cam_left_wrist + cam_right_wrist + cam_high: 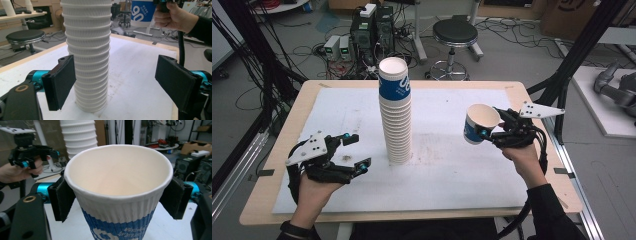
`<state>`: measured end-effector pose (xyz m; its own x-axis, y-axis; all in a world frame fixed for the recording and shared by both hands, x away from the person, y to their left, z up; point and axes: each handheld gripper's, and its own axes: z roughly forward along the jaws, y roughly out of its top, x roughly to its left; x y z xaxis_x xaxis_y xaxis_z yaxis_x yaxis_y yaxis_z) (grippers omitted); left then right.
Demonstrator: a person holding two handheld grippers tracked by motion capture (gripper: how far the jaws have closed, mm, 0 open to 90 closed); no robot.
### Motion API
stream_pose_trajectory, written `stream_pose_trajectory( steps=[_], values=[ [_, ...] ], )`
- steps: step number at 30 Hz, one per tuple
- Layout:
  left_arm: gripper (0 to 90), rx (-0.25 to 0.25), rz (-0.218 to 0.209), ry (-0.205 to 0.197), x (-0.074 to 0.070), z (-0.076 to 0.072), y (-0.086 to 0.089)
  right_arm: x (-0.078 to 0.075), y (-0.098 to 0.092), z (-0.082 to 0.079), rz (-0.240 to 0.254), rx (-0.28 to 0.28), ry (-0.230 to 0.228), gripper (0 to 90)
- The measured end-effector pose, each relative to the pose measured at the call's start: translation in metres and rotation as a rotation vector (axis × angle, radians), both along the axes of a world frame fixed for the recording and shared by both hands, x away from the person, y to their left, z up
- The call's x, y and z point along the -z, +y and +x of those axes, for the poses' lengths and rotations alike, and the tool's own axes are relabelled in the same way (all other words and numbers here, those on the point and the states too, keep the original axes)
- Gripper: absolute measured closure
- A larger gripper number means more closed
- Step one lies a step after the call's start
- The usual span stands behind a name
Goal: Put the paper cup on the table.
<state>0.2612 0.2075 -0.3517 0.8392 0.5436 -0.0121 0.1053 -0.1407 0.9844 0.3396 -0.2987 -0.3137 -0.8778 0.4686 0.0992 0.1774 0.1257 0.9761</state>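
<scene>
Your right gripper (pixel 490 131) is clamped on a single paper cup (pixel 479 122), one pad on each side of the ribbed wall just under the rim, as the right gripper view confirms (pixel 120 202). The cup is held clear of the table, tilted, with its open mouth facing up and toward the middle of the board. The tall cup stack (pixel 395 112) stands upright near the centre of the white mat (pixel 462 175), to the left of the held cup and well apart from it; its long axis is vertical, and its top cup carries the same blue band. Your left gripper (pixel 354 150) rests low at the left of the stack with its jaws apart and nothing between them; in the left gripper view the lower stack (pixel 87 62) rises just beyond the left pad (pixel 61 82), not touching either pad. The left gripper is the nearer one to the stack's base; the right is nearer its top. Judged from this layout, any move joining cup and stack runs leftward across bare mat, with no obstacle between. A stool (pixel 455 35) and floor equipment (pixel 372 30) lie beyond the table's far edge, out of the working path.
</scene>
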Motion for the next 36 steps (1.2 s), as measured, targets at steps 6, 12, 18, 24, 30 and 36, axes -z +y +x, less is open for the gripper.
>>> stream_pose_trajectory(
  steps=[6,12,18,24,30,36],
  values=[
    [16.9,-0.006,0.009,0.006,0.003,0.001,0.001,0.01,-0.007,0.006,0.0,0.051,0.008,22.3],
    [16.9,0.012,-0.001,0.018,0.006,0.002,-0.001,0.02,-0.012,0.01,-0.006,0.094,0.023,22.3],
    [16.9,0.002,0.004,0.021,0.006,0.002,-0.002,0.03,-0.018,0.012,-0.003,0.144,0.031,22.3],
    [16.9,-0.008,0.006,0.044,0.009,0.004,-0.001,0.04,-0.022,0.015,-0.006,0.183,0.041,22.3],
    [16.9,-0.006,0.005,0.039,0.01,0.004,-0.002,0.05,-0.026,0.018,-0.003,0.227,0.056,22.3],
    [17.0,-0.021,0.004,0.047,0.011,0.005,-0.002,0.065,-0.025,0.022,-0.012,0.262,0.071,22.3]
  ],
)
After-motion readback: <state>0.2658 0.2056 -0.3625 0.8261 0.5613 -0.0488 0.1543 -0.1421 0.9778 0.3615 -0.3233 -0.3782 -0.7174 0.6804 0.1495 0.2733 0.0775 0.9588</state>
